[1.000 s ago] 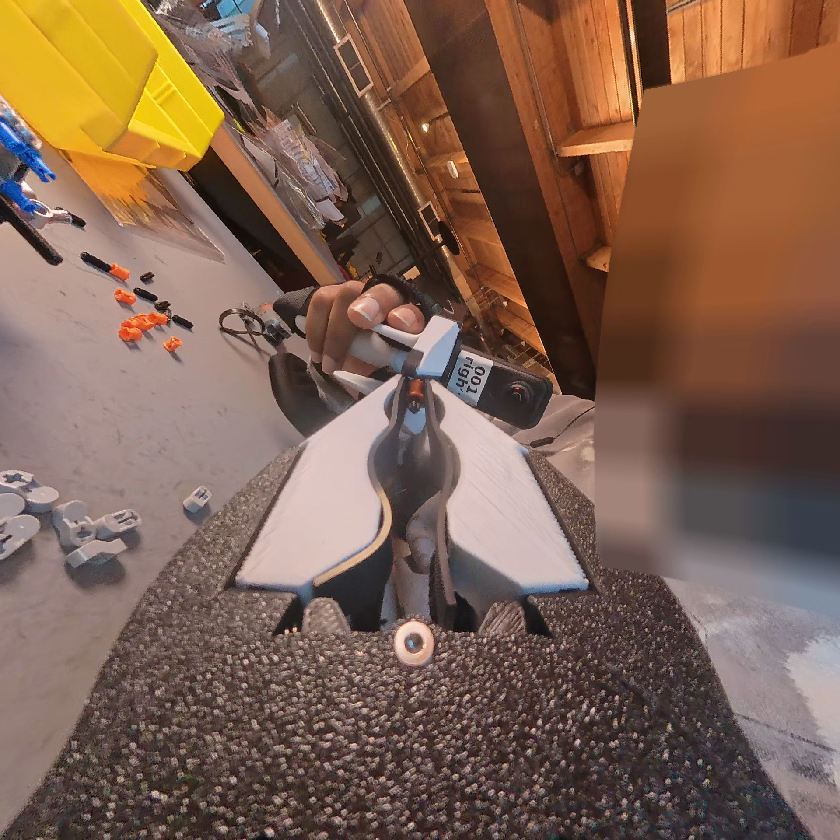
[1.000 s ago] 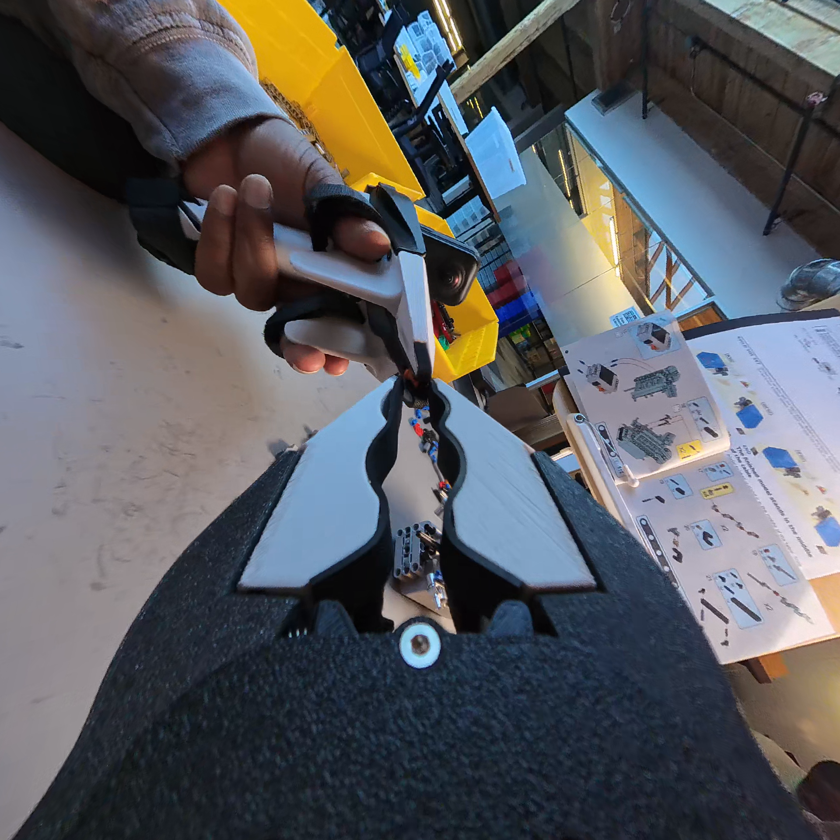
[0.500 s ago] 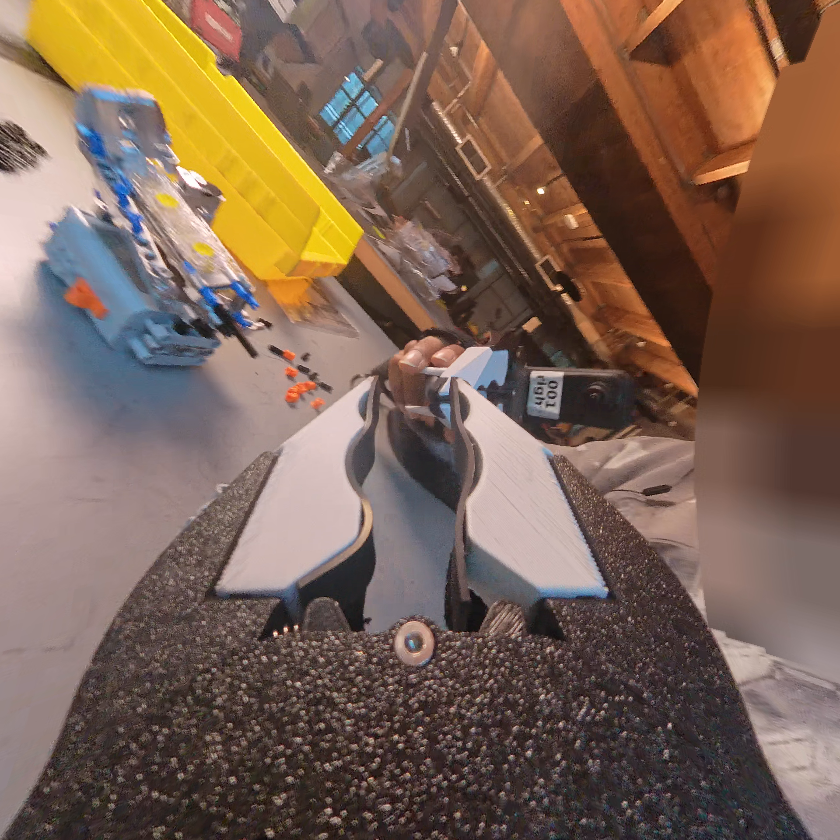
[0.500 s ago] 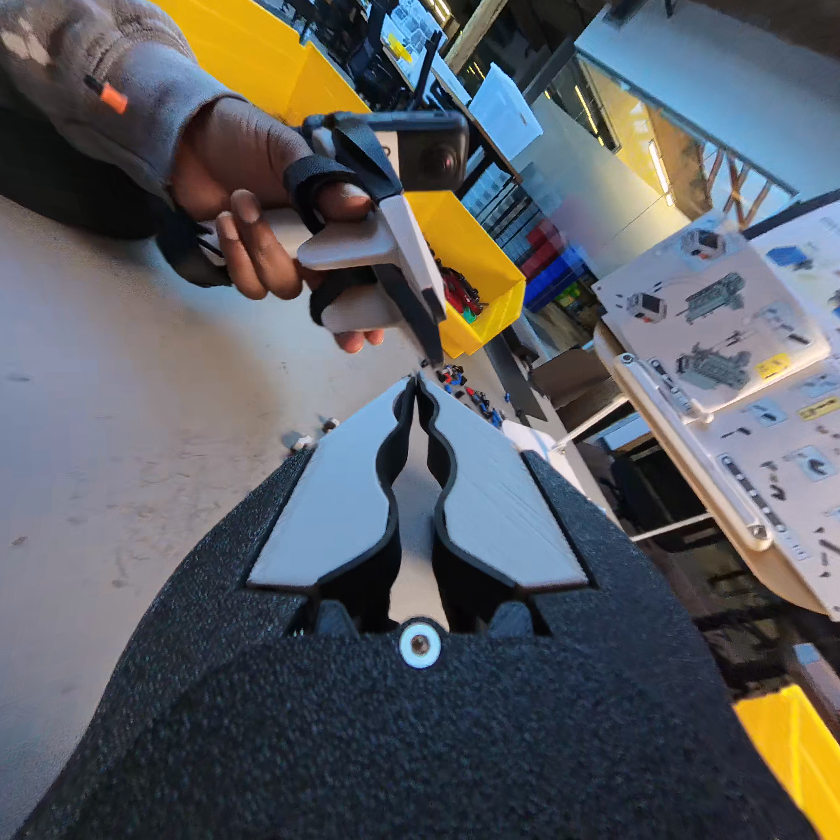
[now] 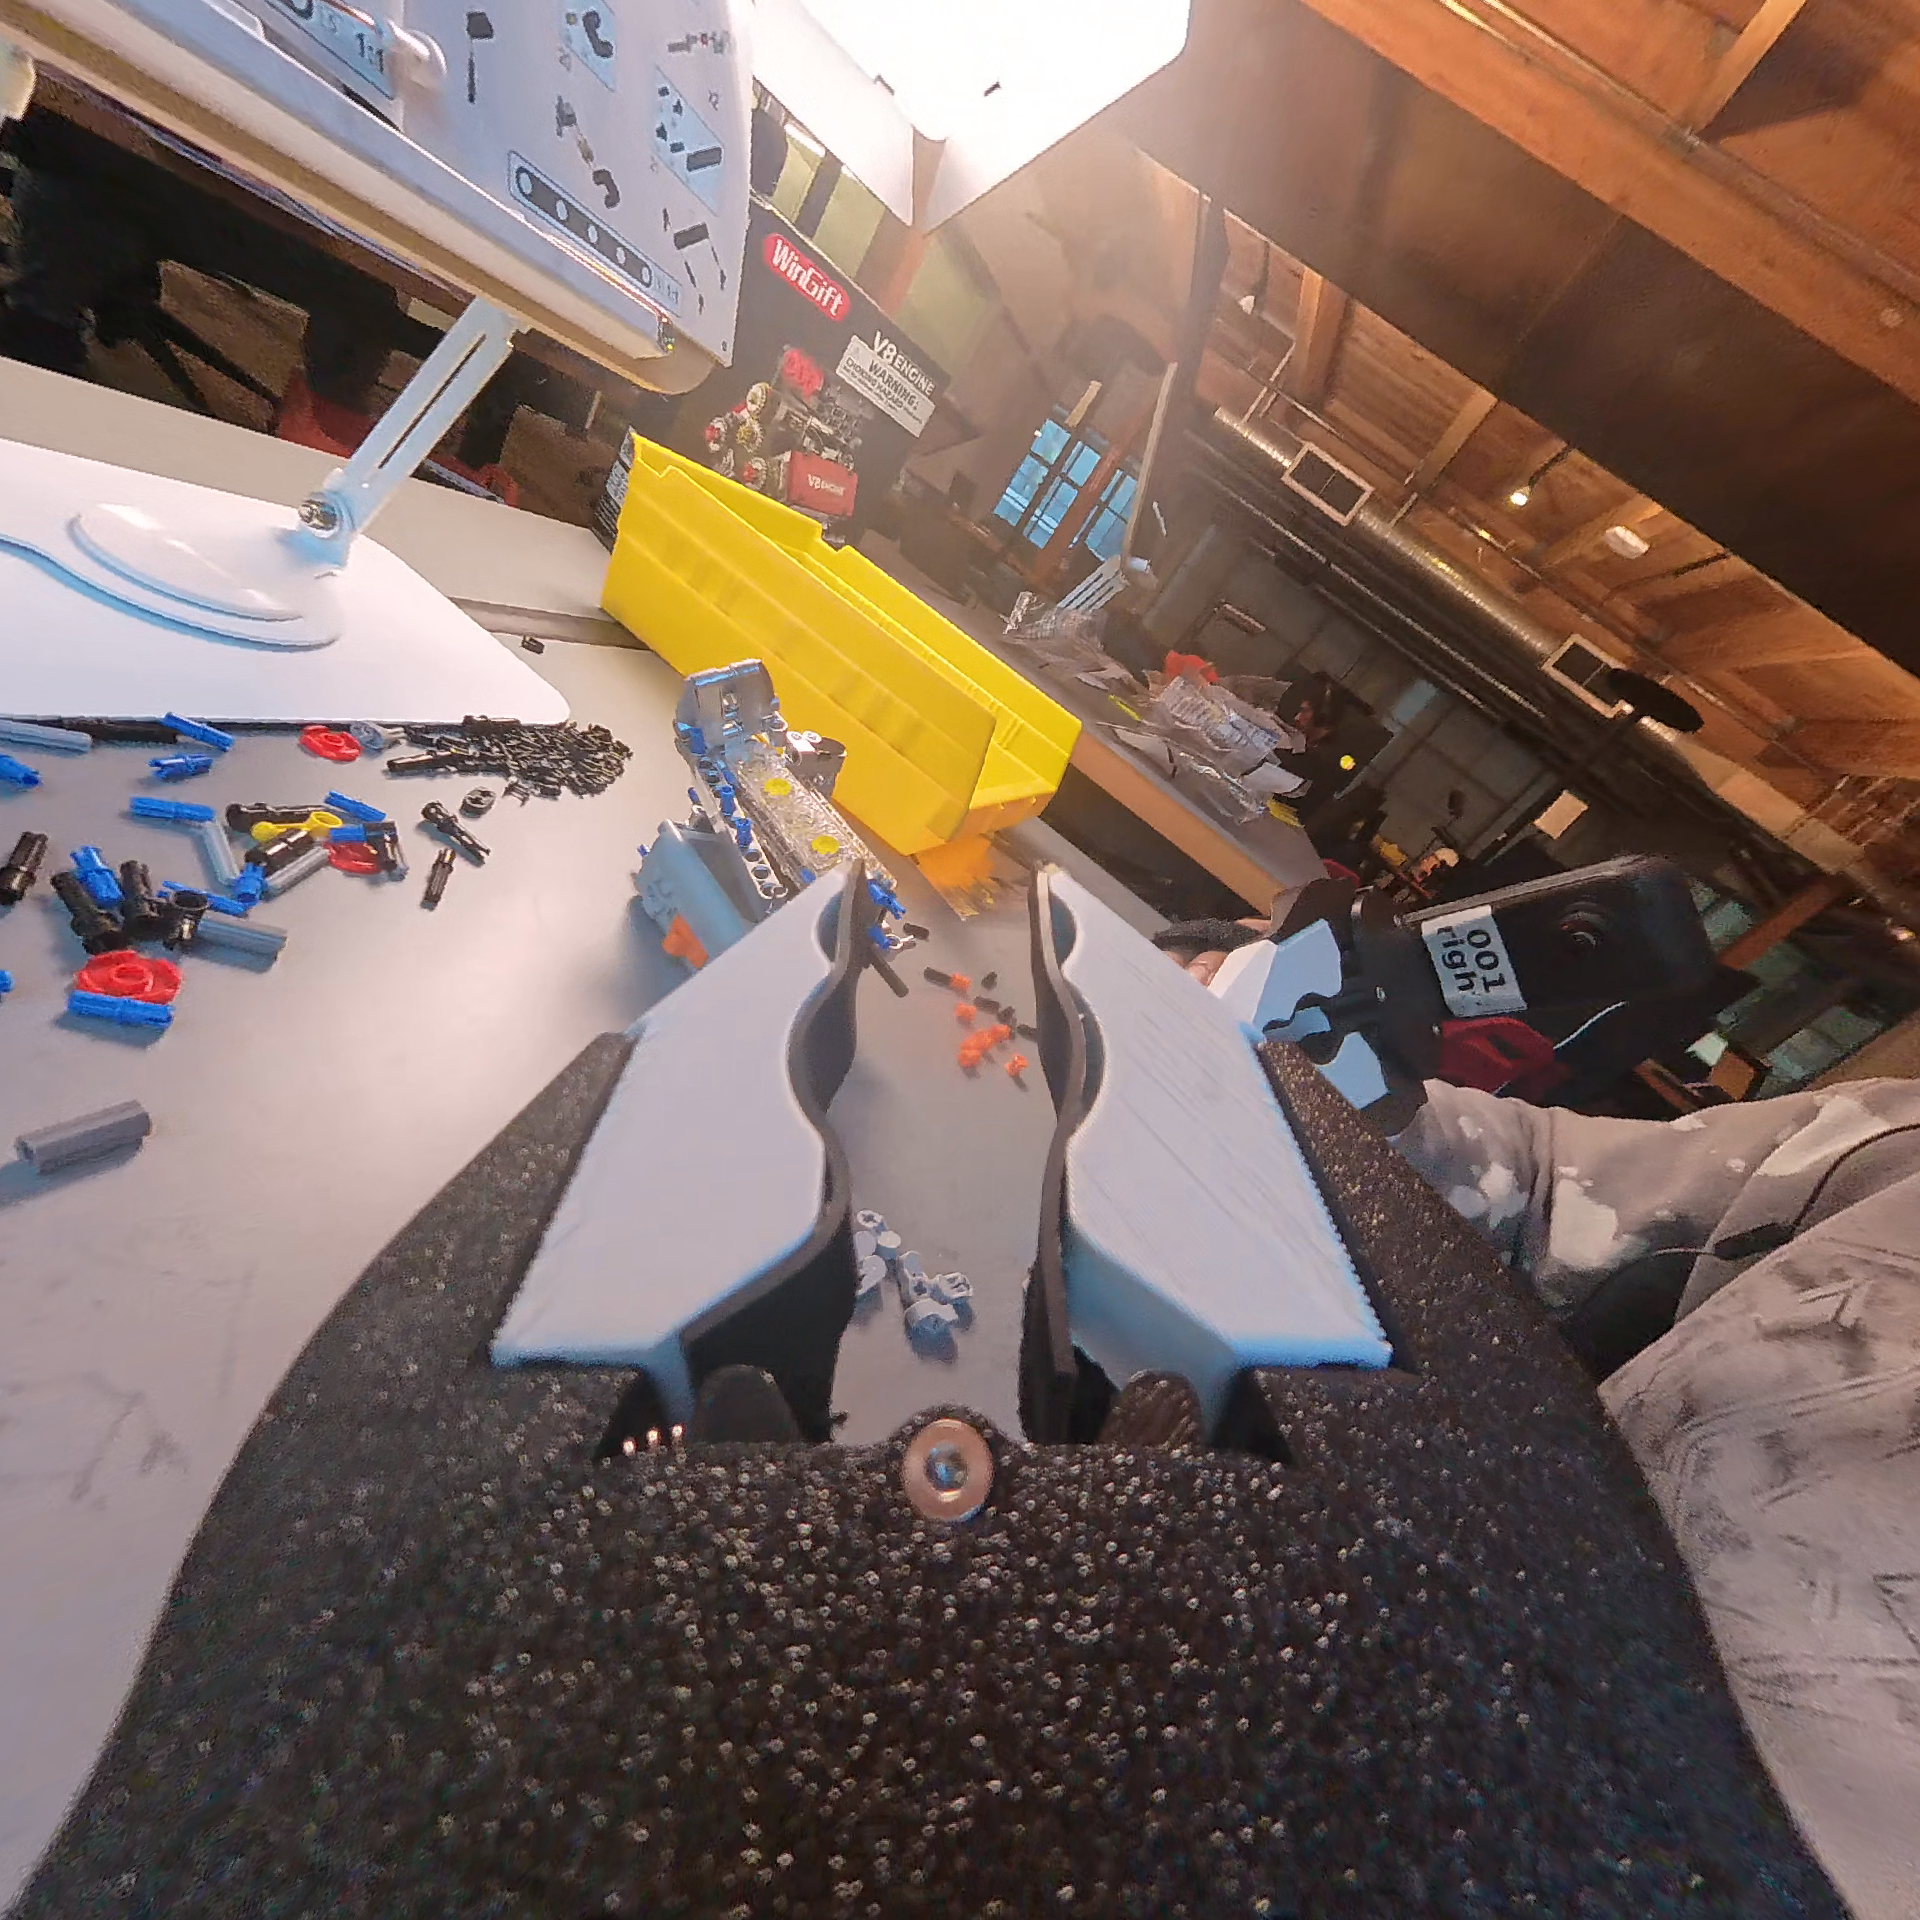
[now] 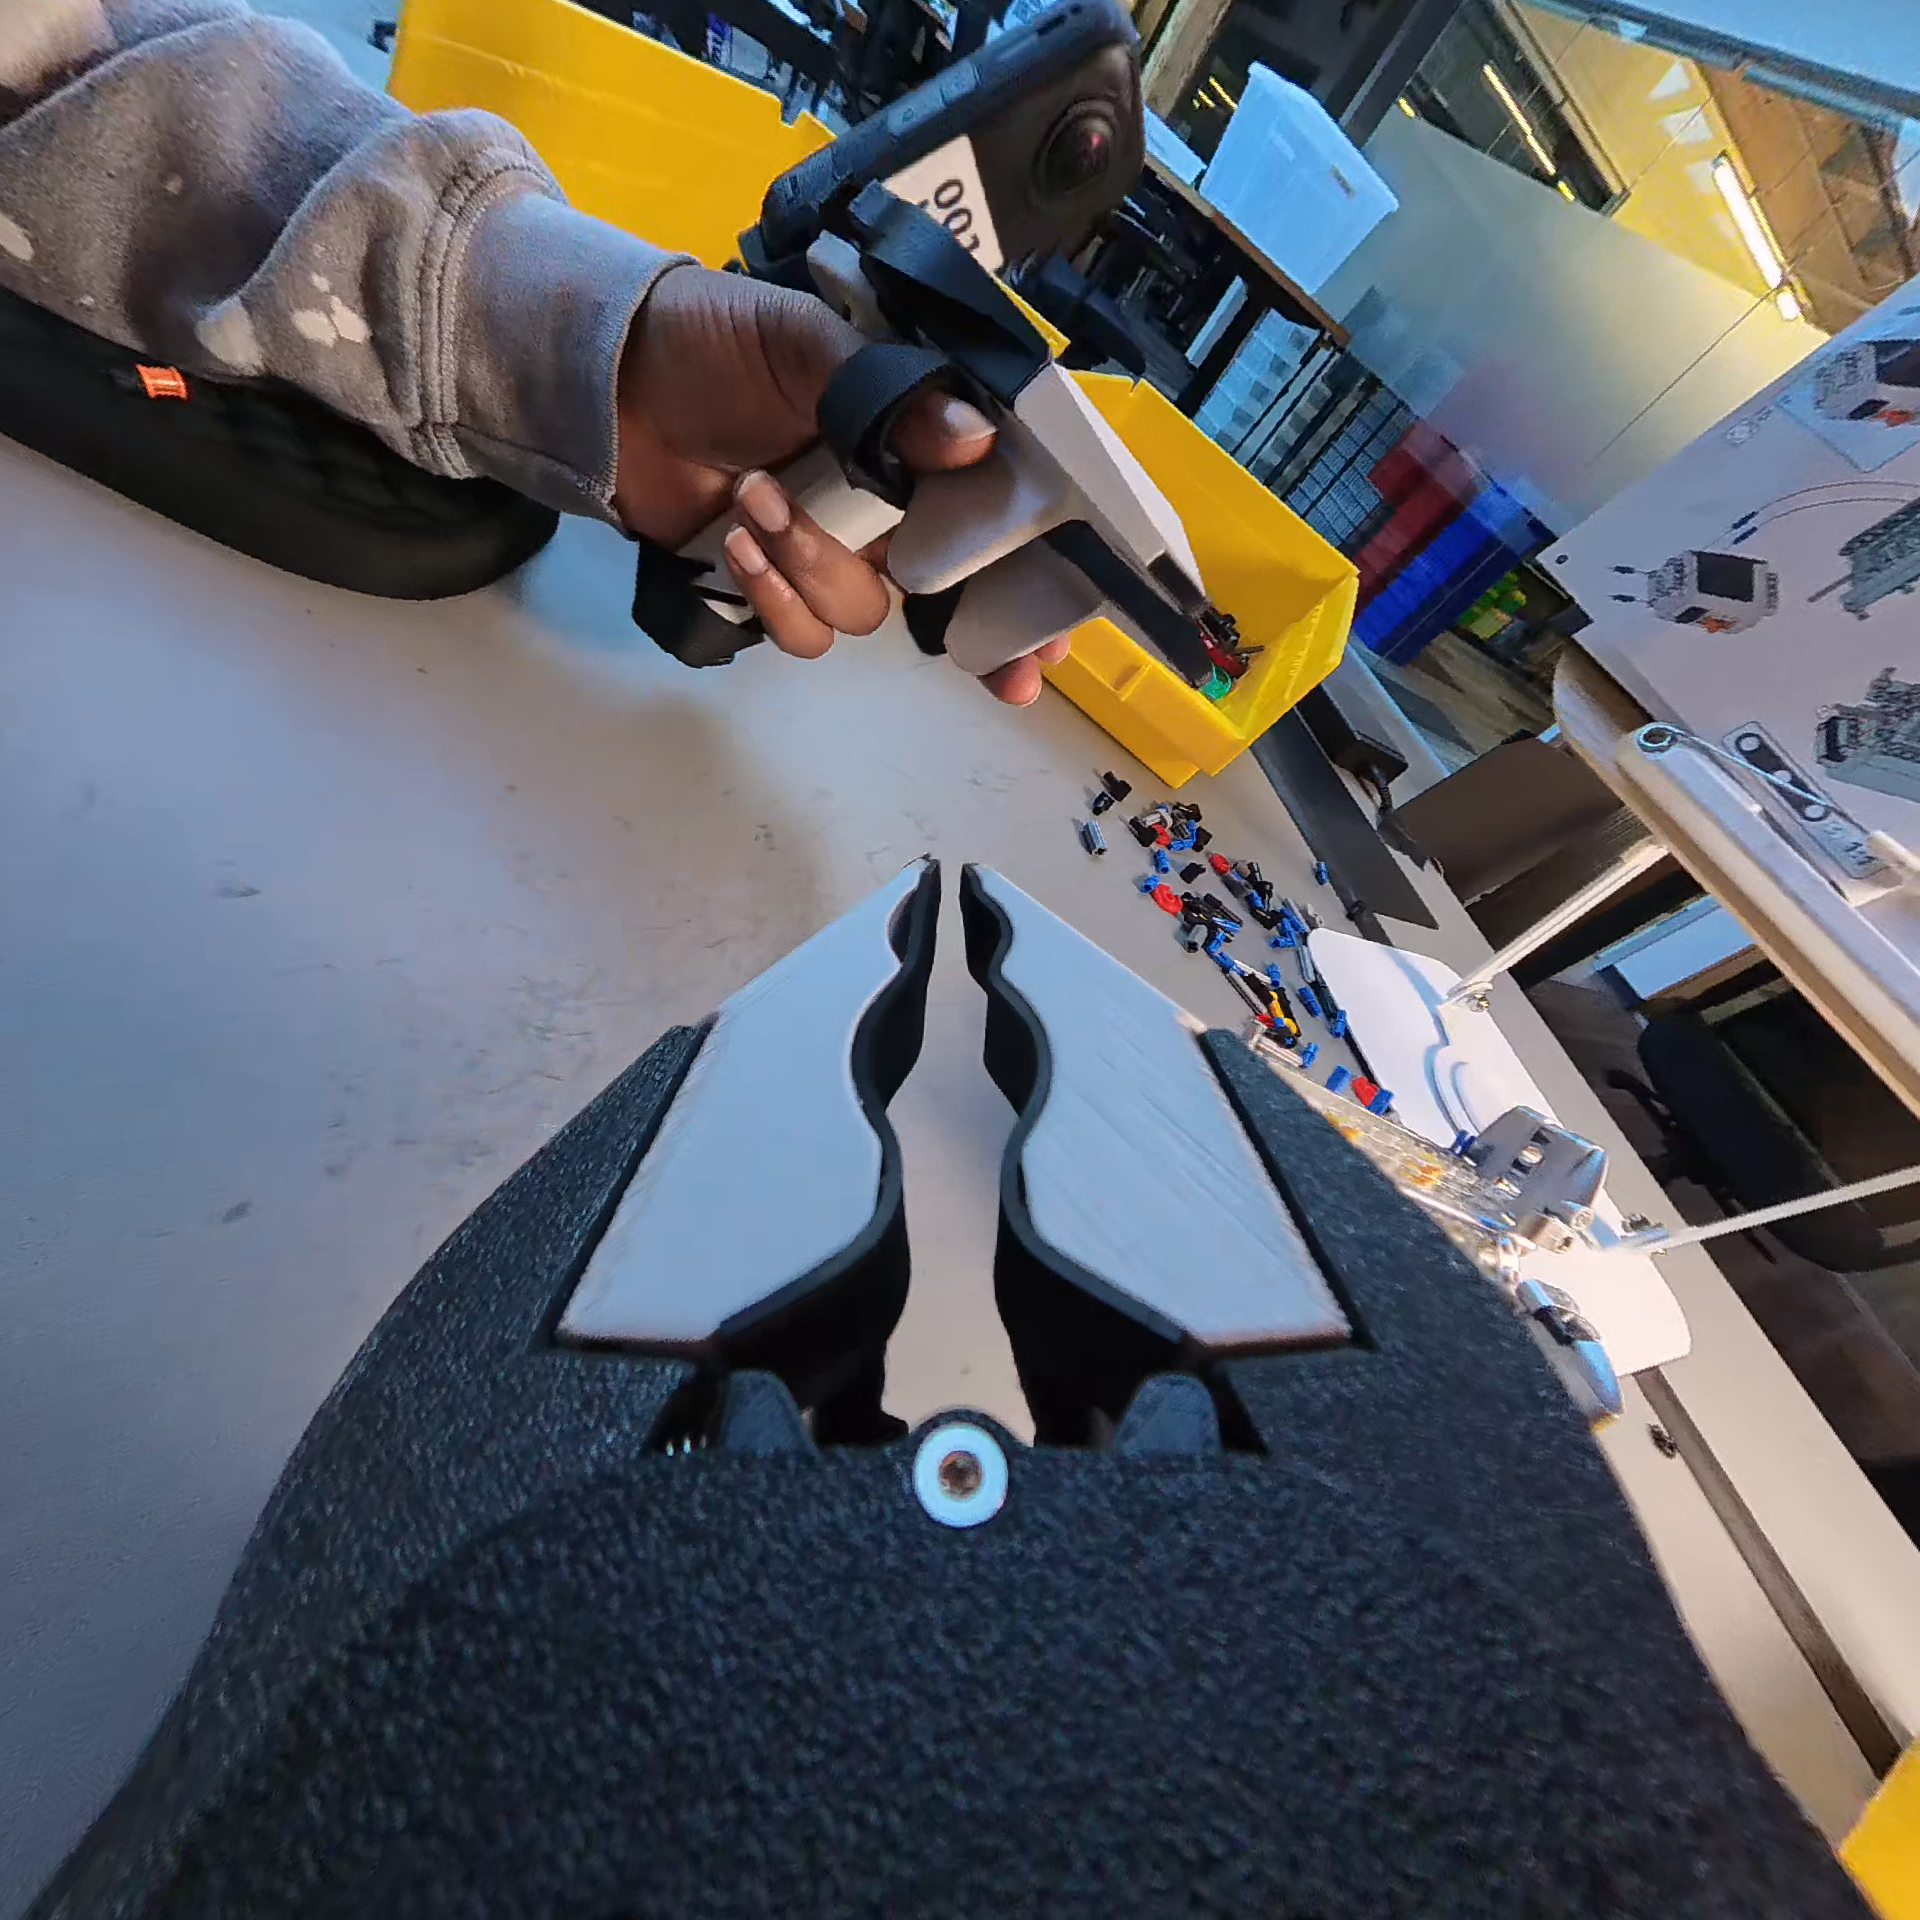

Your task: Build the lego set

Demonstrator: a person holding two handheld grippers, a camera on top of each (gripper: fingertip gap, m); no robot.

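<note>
Both wrist views skim low over the grey table (image 5: 312, 1091), sharing the scattered pieces (image 6: 1216, 894).

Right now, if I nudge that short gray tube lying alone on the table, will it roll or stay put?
The short gray tube looks round and lies on its side on the smooth table, so it would probably roll. It seems small hollow plastic, likely light. Nothing sits close beside it to stop it.

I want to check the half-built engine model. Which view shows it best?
The left wrist view: the engine model lies whole on the table beside the yellow bin, just past the left hand-held gripper, which is open. The right wrist view catches only its end at the frame's right edge.
</note>
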